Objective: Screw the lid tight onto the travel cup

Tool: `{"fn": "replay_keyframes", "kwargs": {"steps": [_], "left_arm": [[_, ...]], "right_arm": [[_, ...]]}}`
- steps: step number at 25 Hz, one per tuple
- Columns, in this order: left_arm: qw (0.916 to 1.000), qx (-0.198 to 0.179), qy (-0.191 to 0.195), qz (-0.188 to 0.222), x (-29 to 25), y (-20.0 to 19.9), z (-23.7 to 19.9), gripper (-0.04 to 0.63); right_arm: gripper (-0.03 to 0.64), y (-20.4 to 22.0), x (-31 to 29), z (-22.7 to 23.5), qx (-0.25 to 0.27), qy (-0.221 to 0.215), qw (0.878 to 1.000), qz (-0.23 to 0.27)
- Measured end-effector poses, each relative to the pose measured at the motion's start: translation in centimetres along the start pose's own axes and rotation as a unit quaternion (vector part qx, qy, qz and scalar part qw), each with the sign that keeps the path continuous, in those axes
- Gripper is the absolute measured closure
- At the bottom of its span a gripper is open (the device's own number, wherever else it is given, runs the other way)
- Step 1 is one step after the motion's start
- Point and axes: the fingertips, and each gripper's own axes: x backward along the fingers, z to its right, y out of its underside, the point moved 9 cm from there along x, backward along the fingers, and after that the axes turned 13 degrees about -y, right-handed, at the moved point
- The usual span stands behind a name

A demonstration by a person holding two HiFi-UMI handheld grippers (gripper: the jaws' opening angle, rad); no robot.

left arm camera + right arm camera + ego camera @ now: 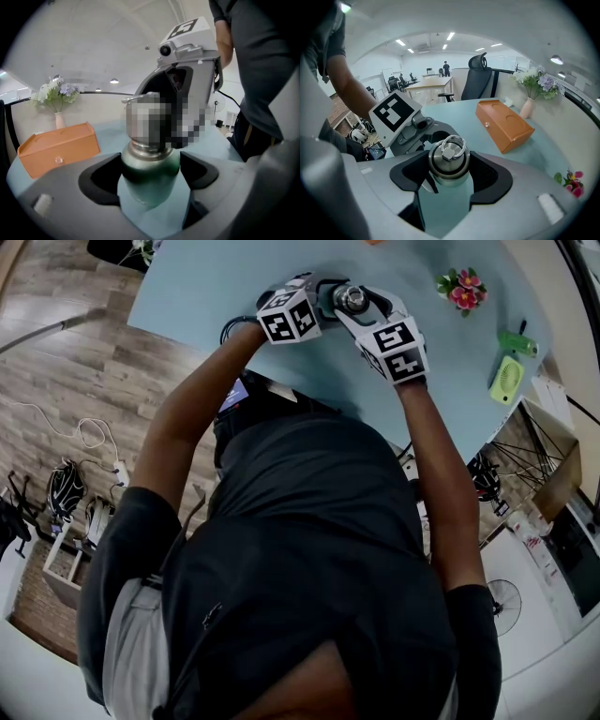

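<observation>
holding the green travel cup (149, 166) upright by the near edge of the surface (206, 287), your left gripper (152, 187) clamps its body and your right gripper (449, 177) pinches the steel lid (449, 154). twist the right squarely about the cup's axis, left braced hard, until the lid binds.

- No legible text, brand, number or sign is showing in any view.
- The left marker cube (289, 317) and the right marker cube (398, 348) are displaying black-and-white square patterns only, not letters or digits.
- A lit screen (234, 395) at the person's waist is appearing too small to read.
</observation>
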Motion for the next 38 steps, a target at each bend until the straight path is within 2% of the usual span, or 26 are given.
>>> {"fn": "replay_keyframes", "kwargs": {"steps": [7,15,20,23,26,28,29,31,33,35,38], "left_arm": [[1.0000,-0.001,0.006,0.007,-0.8,0.3,-0.1,0.176],[0.9992,0.006,0.004,0.039,-0.8,0.7,-0.3,0.170],[0.9991,0.007,0.002,0.042,-0.8,0.7,-0.2,0.170],[0.9991,0.007,0.003,0.042,-0.8,0.7,-0.2,0.170],[0.9991,0.007,0.003,0.043,-0.8,0.7,-0.3,0.170],[0.9990,0.007,0.003,0.043,-0.8,0.7,-0.3,0.170],[0.9991,0.007,0.003,0.043,-0.9,0.7,-0.3,0.170],[0.9991,0.007,0.003,0.042,-0.9,0.7,-0.3,0.170],[0.9991,0.008,0.002,0.041,-0.9,0.8,-0.3,0.170],[0.9992,0.008,0.002,0.040,-1.0,0.7,-0.2,0.170],[0.9992,0.009,0.001,0.040,-0.9,0.8,-0.2,0.170]], "right_arm": [[0.351,-0.3,-0.7,0.3,0.014,-0.011,1.000,-0.015],[0.353,-0.3,-0.8,0.7,0.003,-0.049,0.998,-0.037],[0.351,-0.4,-0.8,0.7,0.008,-0.050,0.997,-0.052],[0.351,-1.0,-0.3,0.4,0.047,-0.050,0.996,-0.062],[0.345,-1.2,0.8,0.0,0.126,-0.054,0.987,-0.087],[0.345,-1.4,1.7,-0.4,0.216,-0.061,0.968,-0.116],[0.345,-1.5,2.1,-0.6,0.270,-0.067,0.951,-0.133],[0.345,-1.8,2.5,-1.2,0.372,-0.081,0.910,-0.165],[0.345,-1.8,2.6,-1.4,0.447,-0.096,0.869,-0.189],[0.345,-1.8,2.3,-1.4,0.493,-0.110,0.839,-0.204],[0.345,-2.1,1.7,-1.2,0.528,-0.133,0.811,-0.216]]}}
